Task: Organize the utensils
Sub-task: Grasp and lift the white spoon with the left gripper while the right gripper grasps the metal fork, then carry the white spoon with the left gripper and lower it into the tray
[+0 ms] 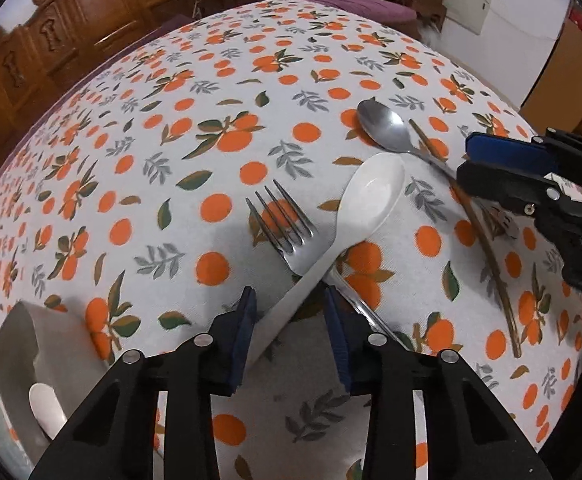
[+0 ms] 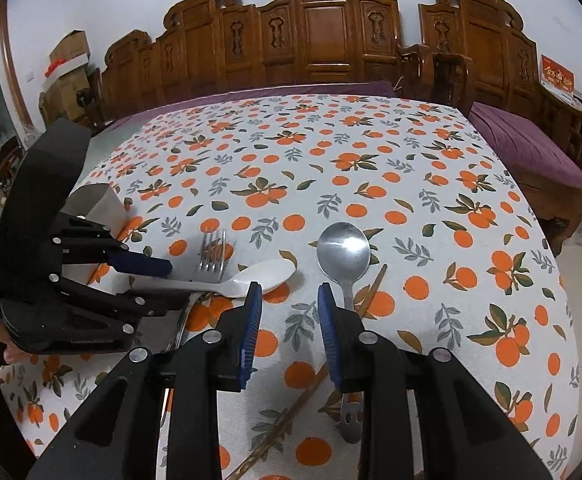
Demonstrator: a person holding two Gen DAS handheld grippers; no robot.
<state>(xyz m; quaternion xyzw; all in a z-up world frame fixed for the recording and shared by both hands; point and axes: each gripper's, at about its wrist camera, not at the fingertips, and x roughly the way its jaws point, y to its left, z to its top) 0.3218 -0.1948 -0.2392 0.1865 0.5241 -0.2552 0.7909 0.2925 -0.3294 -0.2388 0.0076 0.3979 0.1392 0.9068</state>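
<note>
A white ceramic spoon (image 1: 371, 196) lies across a steel fork (image 1: 287, 224) on the orange-print tablecloth (image 1: 211, 120). My left gripper (image 1: 290, 304) is open, its fingers either side of the white spoon's handle, not closed on it. A steel spoon (image 1: 383, 124) and a brown chopstick (image 1: 487, 248) lie to the right. My right gripper (image 2: 287, 292) is open above the cloth, between the white spoon (image 2: 259, 276) and the steel spoon (image 2: 343, 250). The fork (image 2: 213, 256) and chopstick (image 2: 291, 416) show there too.
A grey utensil holder (image 1: 23, 344) with a white spoon inside stands at the table's near left; it also shows in the right wrist view (image 2: 95, 204). Carved wooden benches (image 2: 331, 40) with purple cushions surround the table's far edges.
</note>
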